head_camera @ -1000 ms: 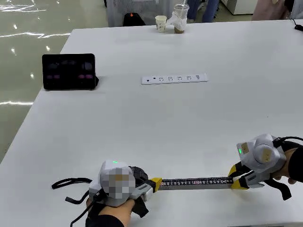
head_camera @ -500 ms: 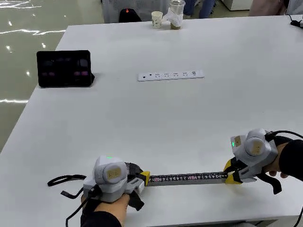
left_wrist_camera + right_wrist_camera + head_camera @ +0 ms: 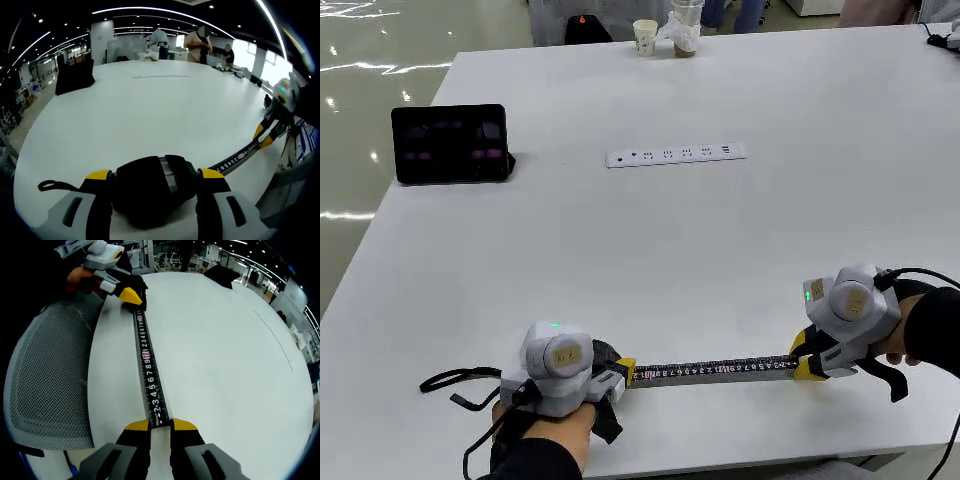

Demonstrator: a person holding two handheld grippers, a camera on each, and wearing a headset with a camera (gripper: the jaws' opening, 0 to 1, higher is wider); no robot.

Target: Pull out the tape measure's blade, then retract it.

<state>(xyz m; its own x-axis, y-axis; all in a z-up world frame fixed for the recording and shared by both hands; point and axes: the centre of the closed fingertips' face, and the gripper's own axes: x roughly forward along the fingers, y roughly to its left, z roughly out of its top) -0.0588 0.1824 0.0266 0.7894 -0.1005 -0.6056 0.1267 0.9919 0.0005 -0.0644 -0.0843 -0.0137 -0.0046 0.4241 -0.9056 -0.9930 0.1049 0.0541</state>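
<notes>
White workbench (image 3: 720,250), near edge. The left gripper (image 3: 617,375) clamps the black tape measure case (image 3: 150,187). The blade (image 3: 712,371) lies along the edge, its tip pinched by the right gripper (image 3: 161,426). Retraction would likely run leftward along this axis.

From head view, looked forward and down from above near edge of table (image 3: 740,240), high up, most of top in frame. From left gripper view, sat low just behind tape case (image 3: 150,190), faced far and right. From right gripper view, hugged blade (image 3: 149,375), faced left along it. Shared blade and tabletop in all three; caught right gripper (image 3: 263,136) in left gripper view, left gripper (image 3: 129,294) in right gripper view.
</notes>
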